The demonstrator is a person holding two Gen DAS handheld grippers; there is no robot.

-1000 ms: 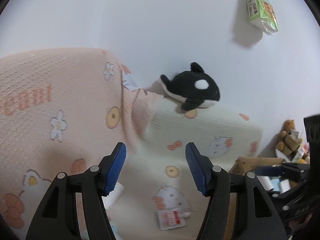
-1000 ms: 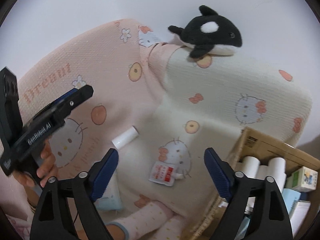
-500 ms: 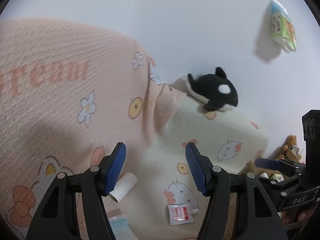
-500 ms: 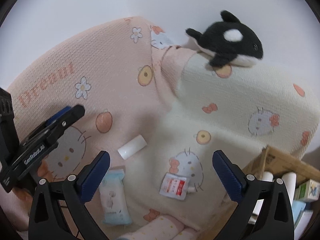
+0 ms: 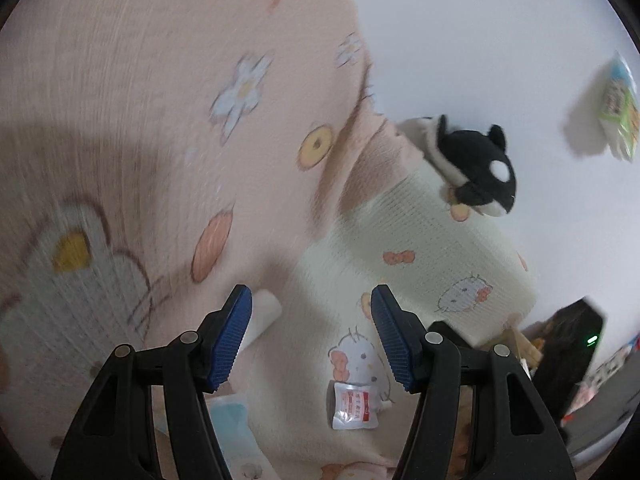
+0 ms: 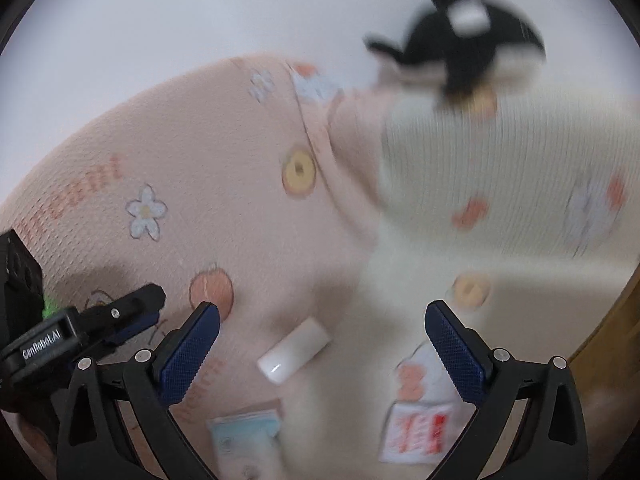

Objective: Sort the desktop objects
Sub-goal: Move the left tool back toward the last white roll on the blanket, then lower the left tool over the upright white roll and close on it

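While dropping closer to the pink blanket [image 5: 160, 120] than half a second ago, holding the left claw [image 5: 311, 332] wide apart and gripping nothing. Tilting further than before as well, with much of the pink cloth smeared by motion.

Catching the white tube [image 5: 264, 314] just behind the left pad, partly hidden by it, and looming larger than in the earlier frame. Showing the sachet [image 5: 354, 404] flat on the cream blanket [image 5: 420, 248], low in view between the two pads, touching the lower edge of a printed cat face. Glimpsing a pale blue pack [image 5: 228, 420] at the bottom, mostly behind the left finger. Finding the orca [image 5: 480, 168] perched on the top edge of the cream blanket, against the wall, shifted rightward and turned since the last frame. Pushing the green packet [image 5: 618, 120] on the wall out toward the right rim, blurred.

Over on the right wrist view, keeping the right claw [image 6: 322, 344] spread wide too, clamped on nothing, and sitting lower than half a second ago. Framing the tube [image 6: 294, 350] lying slanted between the pads, apart from both, on the seam between pink and cream cloth. Placing the blue pack [image 6: 244, 436] just below the tube and the sachet [image 6: 420, 432] near the right pad, both blurred. Seeing the left gripper's fingers [image 6: 132, 312] poking in from the left edge, nearer the tube than before. Smearing the orca [image 6: 460, 40] at the top right.
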